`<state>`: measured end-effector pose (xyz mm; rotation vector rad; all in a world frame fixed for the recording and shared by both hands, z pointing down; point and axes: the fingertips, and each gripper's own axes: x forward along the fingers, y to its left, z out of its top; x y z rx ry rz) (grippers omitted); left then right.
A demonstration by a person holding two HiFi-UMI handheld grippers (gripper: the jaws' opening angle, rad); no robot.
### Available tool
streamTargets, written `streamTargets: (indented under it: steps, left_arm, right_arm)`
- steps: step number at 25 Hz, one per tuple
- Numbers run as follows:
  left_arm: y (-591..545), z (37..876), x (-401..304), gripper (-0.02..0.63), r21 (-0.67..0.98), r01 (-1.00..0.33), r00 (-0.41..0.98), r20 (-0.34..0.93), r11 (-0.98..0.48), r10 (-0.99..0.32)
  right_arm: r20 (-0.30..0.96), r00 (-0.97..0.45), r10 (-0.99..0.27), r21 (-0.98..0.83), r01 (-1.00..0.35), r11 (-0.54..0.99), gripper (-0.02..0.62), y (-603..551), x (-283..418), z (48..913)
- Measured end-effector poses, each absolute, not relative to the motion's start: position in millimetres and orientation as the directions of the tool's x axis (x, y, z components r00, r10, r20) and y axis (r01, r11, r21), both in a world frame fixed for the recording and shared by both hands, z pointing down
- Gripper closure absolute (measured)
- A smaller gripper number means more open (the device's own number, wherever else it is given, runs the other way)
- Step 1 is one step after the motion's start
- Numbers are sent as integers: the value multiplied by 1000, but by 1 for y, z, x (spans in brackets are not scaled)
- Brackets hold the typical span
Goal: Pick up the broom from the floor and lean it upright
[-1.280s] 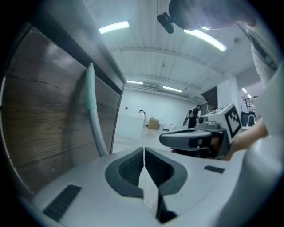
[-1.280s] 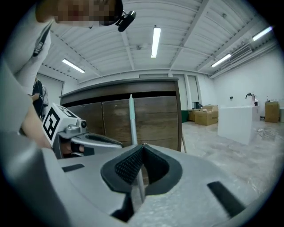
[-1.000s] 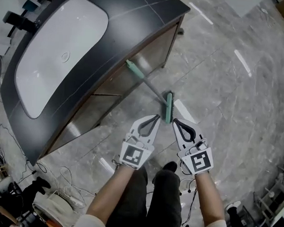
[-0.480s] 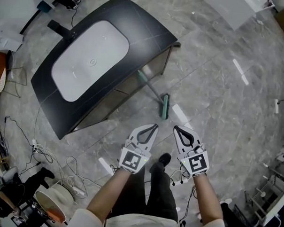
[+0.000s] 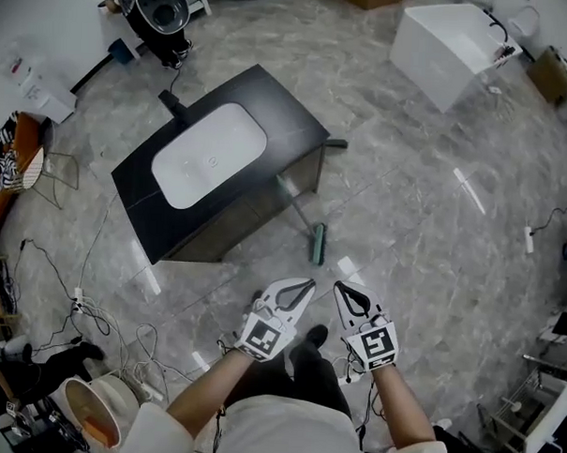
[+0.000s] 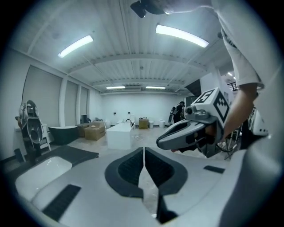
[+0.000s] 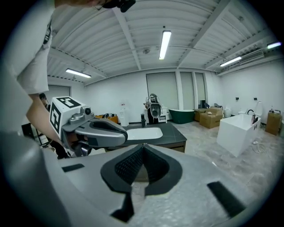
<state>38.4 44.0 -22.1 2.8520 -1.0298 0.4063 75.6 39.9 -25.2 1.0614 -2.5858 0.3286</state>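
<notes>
You are holding both grippers out in front of you above a glossy floor (image 5: 424,227) of grey, veined stone tiles. The left gripper (image 5: 310,283) is keeping its jaws pressed together, the ribbed black pads meeting along 1 thin seam with nothing between them. The right gripper (image 5: 338,286) is doing the same: its jaws are fully closed and gripping nothing. Each grey plastic body is tapering to a point, and each is carrying a white cube with square black markers at its rear.

The broom (image 5: 317,243) is sitting at 12 o'clock from the 2 grippers, close ahead of them and clear of both. Its head is a narrow teal-green bar resting on the floor, with its long axis running from 12 to 6 o'clock. Its thin grey handle (image 5: 298,206) is slanting away toward 11 o'clock, and the far end is reaching the open side of the sink cabinet (image 5: 288,118). Whether that end is actually touching the cabinet, you cannot tell from here.

That cabinet is showing a flat, dark matt top with a smooth white basin (image 5: 210,155), a rounded rectangle, sunk into it. A boxy white bathtub (image 5: 448,40) is standing well apart at 1 o'clock. Thin cables (image 5: 93,297) are trailing loosely over the tiles at 9 o'clock.
</notes>
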Motion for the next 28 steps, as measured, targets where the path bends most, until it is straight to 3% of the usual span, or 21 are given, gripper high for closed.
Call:
streamTargets:
  steps: [10, 17, 28]
  left_arm:
    - [118, -155, -10, 595, -95, -632, 747, 187, -769, -638]
    - [147, -170, -80, 597, -19, -646, 752, 155, -763, -640]
    - [181, -172, -178, 598, 23, -559, 820, 164, -829, -548]
  right_arm:
    - [303, -696, -651, -107, -704, 703, 595, 105, 58, -120]
    - [293, -652, -699, -53, -741, 669, 595, 129, 13, -154]
    - [278, -553, -785, -32, -822, 568, 595, 176, -82, -175]
